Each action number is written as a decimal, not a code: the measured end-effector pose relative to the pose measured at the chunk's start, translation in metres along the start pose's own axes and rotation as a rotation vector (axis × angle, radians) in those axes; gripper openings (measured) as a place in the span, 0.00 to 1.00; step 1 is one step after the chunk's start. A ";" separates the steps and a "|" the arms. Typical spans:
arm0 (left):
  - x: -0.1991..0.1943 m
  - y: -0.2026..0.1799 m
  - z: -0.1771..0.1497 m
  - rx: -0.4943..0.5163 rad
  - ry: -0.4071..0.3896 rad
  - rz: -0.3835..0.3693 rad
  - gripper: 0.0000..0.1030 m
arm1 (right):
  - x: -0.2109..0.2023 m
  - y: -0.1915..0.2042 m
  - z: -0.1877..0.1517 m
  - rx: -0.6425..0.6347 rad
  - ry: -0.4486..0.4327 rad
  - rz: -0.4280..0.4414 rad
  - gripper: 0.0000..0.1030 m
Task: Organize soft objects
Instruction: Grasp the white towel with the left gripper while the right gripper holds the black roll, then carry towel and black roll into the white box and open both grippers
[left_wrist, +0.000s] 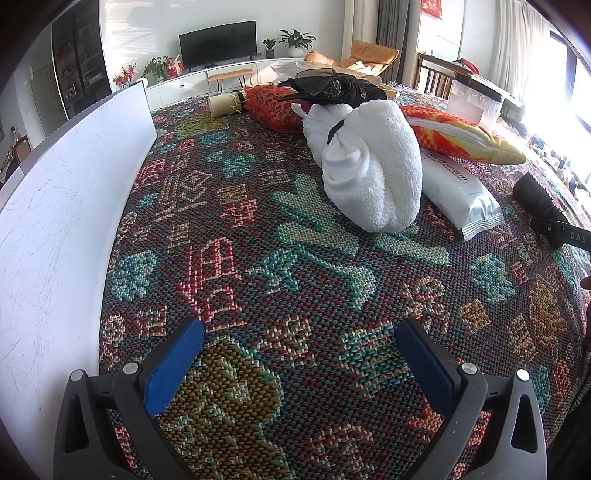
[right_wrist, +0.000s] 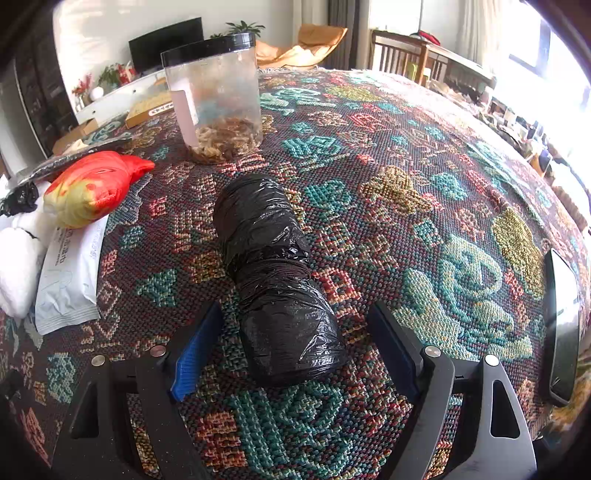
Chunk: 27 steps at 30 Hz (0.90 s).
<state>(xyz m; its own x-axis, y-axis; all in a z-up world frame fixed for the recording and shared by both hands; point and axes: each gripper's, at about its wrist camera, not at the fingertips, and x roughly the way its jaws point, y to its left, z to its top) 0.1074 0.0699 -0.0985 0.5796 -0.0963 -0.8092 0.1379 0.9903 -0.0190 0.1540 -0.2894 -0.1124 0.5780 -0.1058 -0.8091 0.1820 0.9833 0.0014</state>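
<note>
A black plastic-wrapped roll (right_wrist: 275, 273) lies on the patterned woven cloth (right_wrist: 406, 177), its near end between the open fingers of my right gripper (right_wrist: 295, 343), which do not touch it. The same roll (left_wrist: 535, 201) shows at the right edge of the left wrist view. My left gripper (left_wrist: 301, 350) is open over bare cloth (left_wrist: 258, 258). Ahead of it lies a rolled white towel (left_wrist: 380, 166) tied with a black band, a red-yellow pillow (left_wrist: 458, 136), a red patterned cushion (left_wrist: 273, 107), a black garment (left_wrist: 332, 86) and a white foil pouch (left_wrist: 458, 192).
A white board (left_wrist: 62, 206) borders the cloth on the left. A clear jar (right_wrist: 216, 96) with a black lid stands beyond the roll. A dark phone (right_wrist: 561, 325) lies at the right edge. A beige roll (left_wrist: 225, 103) and a clear box (left_wrist: 476, 99) sit far back.
</note>
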 end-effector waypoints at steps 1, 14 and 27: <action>0.000 0.000 0.000 0.000 0.000 0.000 1.00 | 0.000 0.000 0.000 0.000 0.000 0.000 0.81; -0.024 -0.052 0.091 0.094 -0.084 -0.087 1.00 | -0.004 -0.006 0.001 0.031 -0.003 0.051 0.82; 0.053 -0.026 0.113 -0.009 0.072 -0.120 0.55 | -0.005 -0.008 0.045 -0.166 0.116 0.200 0.77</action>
<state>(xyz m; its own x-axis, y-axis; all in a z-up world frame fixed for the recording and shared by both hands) 0.2257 0.0272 -0.0743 0.4999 -0.2070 -0.8410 0.1954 0.9729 -0.1233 0.1850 -0.3031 -0.0819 0.4932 0.1005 -0.8641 -0.0642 0.9948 0.0791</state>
